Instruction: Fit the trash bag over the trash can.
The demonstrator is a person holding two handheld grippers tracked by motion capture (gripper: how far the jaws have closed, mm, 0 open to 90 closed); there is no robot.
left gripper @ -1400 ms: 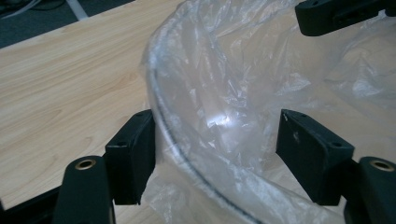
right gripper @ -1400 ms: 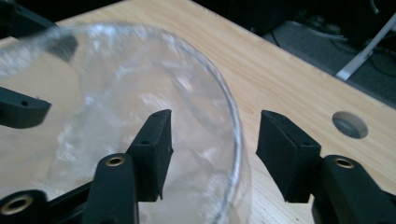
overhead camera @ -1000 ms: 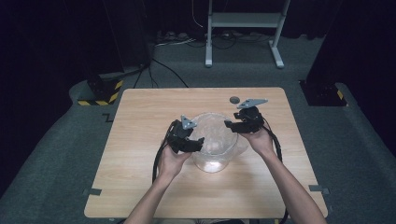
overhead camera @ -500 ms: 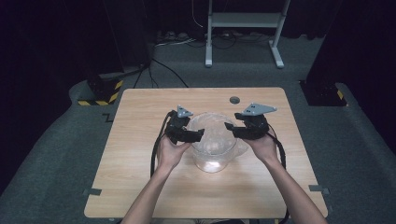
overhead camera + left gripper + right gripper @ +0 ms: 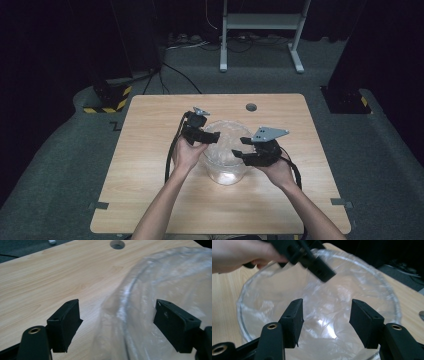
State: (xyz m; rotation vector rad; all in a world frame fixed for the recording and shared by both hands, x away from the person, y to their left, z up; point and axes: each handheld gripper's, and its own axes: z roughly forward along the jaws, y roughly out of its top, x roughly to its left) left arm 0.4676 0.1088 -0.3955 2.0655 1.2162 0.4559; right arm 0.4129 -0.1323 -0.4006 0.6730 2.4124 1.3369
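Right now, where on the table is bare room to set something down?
The table is bare along its left side, its near edge and right of the right gripper. Crowded: the middle, where the left gripper meets the clear bowl.

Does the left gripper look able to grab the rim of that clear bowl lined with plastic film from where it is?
Probably yes. The left gripper has its jaws open on either side of the clear bowl's film-covered rim, with nothing between pads and rim. The right gripper is at the opposite side, out of the way.
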